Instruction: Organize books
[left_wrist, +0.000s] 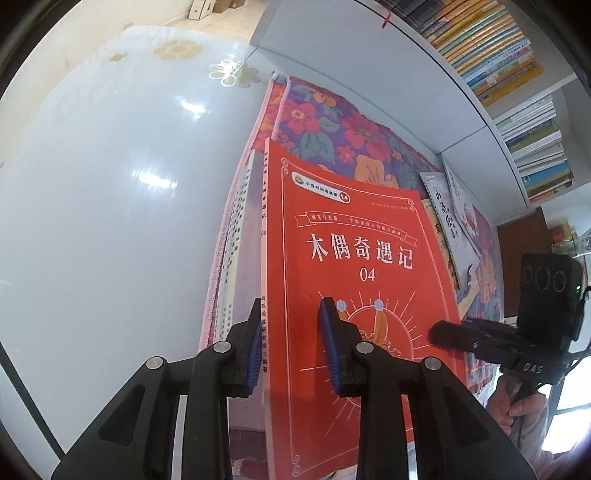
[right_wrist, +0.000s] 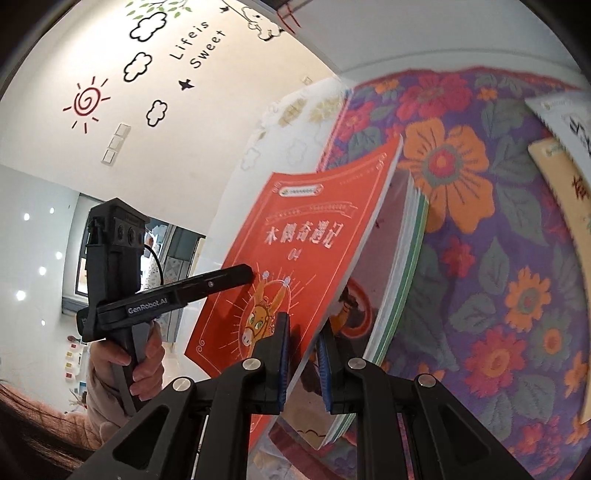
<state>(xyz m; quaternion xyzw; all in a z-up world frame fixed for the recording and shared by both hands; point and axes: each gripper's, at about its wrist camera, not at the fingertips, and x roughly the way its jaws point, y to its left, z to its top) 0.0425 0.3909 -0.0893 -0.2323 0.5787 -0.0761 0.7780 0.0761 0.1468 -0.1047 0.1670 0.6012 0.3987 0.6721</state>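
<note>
- Red book (left_wrist: 354, 258): paperback with white Chinese title and "04"; lifted over the floral cloth (right_wrist: 480, 258), its front cover bowed away from the page block. A second book (right_wrist: 402, 280) with a green-edged cover lies against its underside.
- Left gripper (left_wrist: 291, 347): blue-padded fingers straddle the spine edge of the red book; one pad sits on the spine side, the other on the cover. It appears closed on the book, though contact is not fully visible.
- Right gripper (right_wrist: 303, 362): pads clamped on the lower edge of the front cover.
- Step, as judged: the book is being carried or squared up between both tools; the next move calls for closing the cover flat and setting the book down aligned.
- Other books (left_wrist: 450, 221): lying on the cloth, apart.
- Bookshelf (left_wrist: 509, 66): packed with stacked books, beyond.
</note>
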